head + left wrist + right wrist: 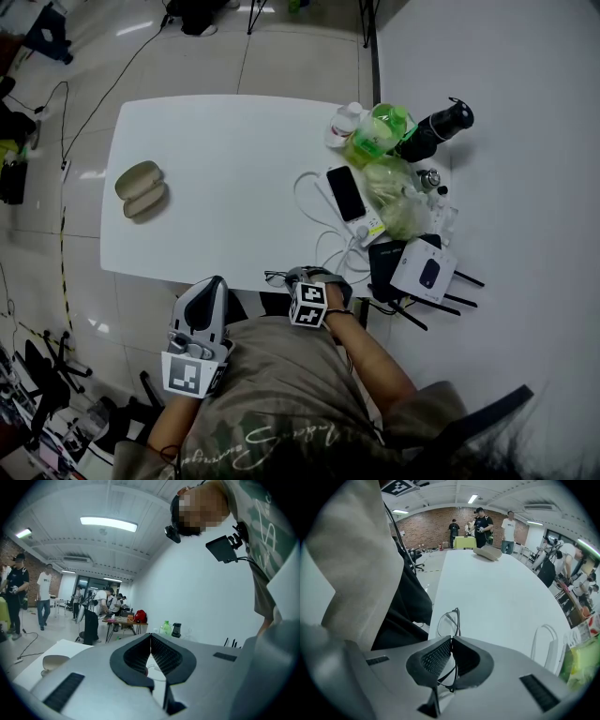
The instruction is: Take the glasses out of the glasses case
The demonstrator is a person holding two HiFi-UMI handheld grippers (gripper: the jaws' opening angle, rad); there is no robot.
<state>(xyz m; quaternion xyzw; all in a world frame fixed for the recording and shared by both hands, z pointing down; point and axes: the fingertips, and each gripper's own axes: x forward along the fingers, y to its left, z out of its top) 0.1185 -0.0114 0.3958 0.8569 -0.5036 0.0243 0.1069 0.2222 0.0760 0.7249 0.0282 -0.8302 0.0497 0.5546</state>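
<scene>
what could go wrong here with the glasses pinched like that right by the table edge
1. The right gripper is shut on only a thin part of the glasses frame. A hard squeeze or a twist might bend it.
2. The glasses hang at the near edge of the table, partly past it. If the grip slips, they would likely fall to the floor rather than onto the tabletop.

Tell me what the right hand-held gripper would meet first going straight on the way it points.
Shut on the glasses, the right hand-held gripper would probably meet bare white table first; the glasses case lies farther off.
</scene>
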